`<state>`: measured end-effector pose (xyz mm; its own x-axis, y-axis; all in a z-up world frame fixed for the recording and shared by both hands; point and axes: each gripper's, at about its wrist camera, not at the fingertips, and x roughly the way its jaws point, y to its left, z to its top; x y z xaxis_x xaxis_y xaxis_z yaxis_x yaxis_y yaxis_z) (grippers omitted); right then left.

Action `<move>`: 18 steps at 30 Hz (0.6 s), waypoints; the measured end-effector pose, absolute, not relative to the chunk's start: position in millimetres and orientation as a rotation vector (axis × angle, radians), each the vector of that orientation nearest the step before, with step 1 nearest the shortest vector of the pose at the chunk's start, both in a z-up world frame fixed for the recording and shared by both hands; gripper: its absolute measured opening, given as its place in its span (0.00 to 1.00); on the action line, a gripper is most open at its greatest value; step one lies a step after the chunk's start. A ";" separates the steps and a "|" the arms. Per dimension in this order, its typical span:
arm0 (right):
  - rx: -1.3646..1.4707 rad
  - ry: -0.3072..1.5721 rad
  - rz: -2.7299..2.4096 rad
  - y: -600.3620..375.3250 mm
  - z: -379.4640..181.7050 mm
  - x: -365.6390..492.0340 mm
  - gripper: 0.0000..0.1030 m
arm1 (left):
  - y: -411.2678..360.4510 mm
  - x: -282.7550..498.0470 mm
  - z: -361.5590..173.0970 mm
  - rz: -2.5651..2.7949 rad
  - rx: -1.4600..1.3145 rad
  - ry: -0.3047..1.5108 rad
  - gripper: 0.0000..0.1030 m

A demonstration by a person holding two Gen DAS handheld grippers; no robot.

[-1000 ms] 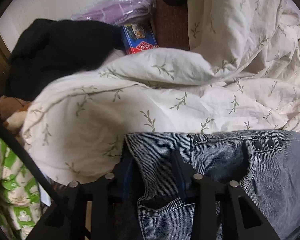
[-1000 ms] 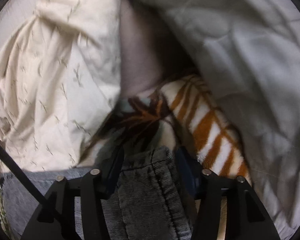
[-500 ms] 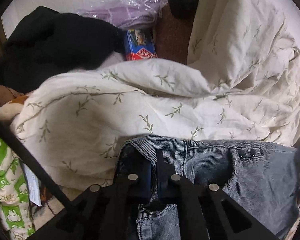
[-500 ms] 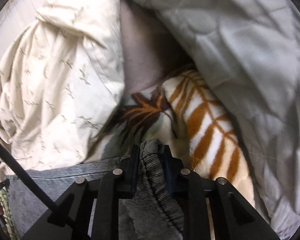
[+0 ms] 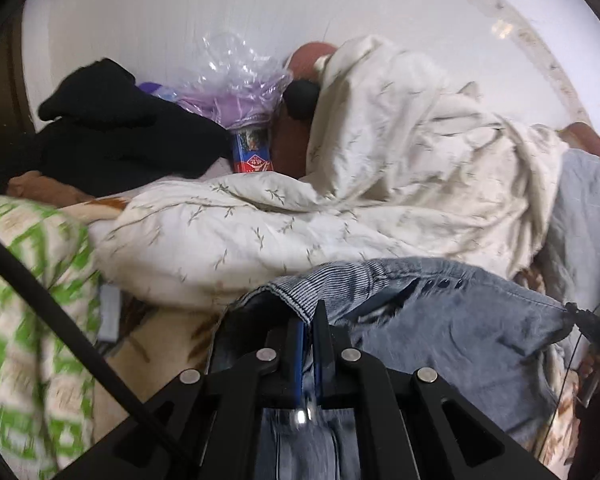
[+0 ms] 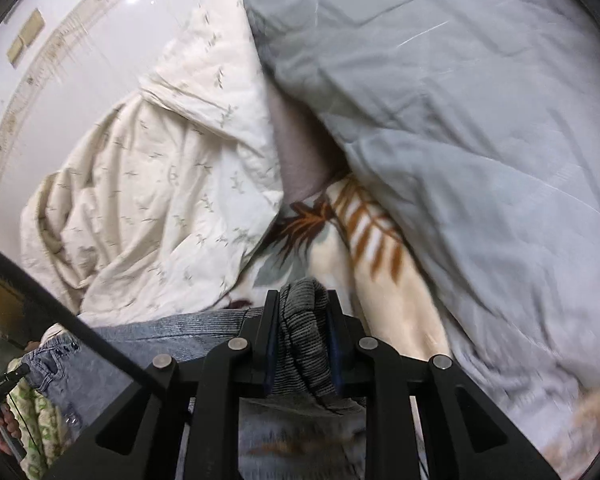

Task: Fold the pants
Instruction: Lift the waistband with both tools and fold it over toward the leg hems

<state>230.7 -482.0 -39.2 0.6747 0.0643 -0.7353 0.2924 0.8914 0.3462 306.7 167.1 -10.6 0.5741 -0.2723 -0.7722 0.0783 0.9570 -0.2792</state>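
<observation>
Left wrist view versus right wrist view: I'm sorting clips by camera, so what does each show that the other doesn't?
Only the left wrist view shows the black garment, the purple plastic-wrapped bundle and the blue and red box. Only the right wrist view shows the grey quilt and the brown leaf-print blanket. Both show the jeans, pinched at the waistband by the left hand-held gripper and the right hand-held gripper, and the cream leaf-print duvet.

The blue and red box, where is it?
In the left wrist view, the blue and red box stands near the wall, left of centre, between the black clothes and the cream leafy duvet.
</observation>
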 end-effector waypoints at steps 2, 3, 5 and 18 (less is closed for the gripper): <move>0.475 0.821 -0.128 -487.7 -25.7 202.9 0.20 | 173.5 278.7 -3.6 -0.215 -0.244 0.927 0.04; 0.483 0.817 -0.127 -490.4 -22.7 187.6 0.20 | 178.0 262.1 -2.2 -0.216 -0.252 0.921 0.04; 0.498 0.813 -0.123 -489.8 -23.9 164.4 0.20 | 183.8 234.7 -2.7 -0.218 -0.269 0.916 0.04; 0.651 0.868 -0.103 -495.8 -101.0 39.1 0.19 | 205.3 73.2 -95.4 -0.219 -0.329 1.001 0.05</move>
<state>39.1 -495.8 -101.0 0.6542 0.1721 -0.7365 0.3390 0.8038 0.4889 73.2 205.3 -95.4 0.5240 -0.3284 -0.7859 0.0299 0.9292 -0.3683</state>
